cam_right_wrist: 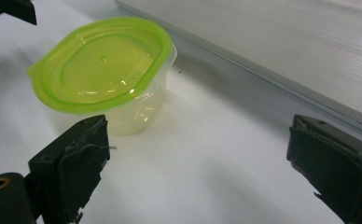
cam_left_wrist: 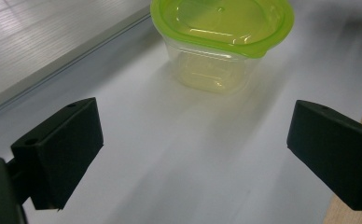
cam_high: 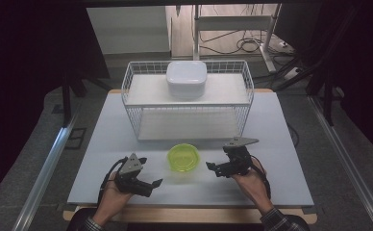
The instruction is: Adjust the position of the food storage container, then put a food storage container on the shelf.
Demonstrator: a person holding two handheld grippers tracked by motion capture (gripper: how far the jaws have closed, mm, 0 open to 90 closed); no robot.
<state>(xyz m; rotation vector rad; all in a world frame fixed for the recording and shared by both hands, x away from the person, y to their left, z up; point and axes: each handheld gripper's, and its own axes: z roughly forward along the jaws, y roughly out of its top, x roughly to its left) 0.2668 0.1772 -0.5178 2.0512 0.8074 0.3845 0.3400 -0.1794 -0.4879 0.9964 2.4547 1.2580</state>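
Note:
A clear plastic container with a lime-green lid stands on the white table near its front, between both grippers. My left gripper rests to its left, held by a hand, jaws open and aimed toward the container, which stands ahead of the gap and apart from it. To the container's right is my right gripper, also open with nothing between its jaws. Its view has the container ahead and to the left, close to the left jaw. A black jaw of the other gripper peeks in at the top left.
A white wire rack stands behind the container, across the middle of the table. A white lidded box sits on its upper shelf. The table's wooden front edge runs just beyond the hands. Dark floor and cables surround the table.

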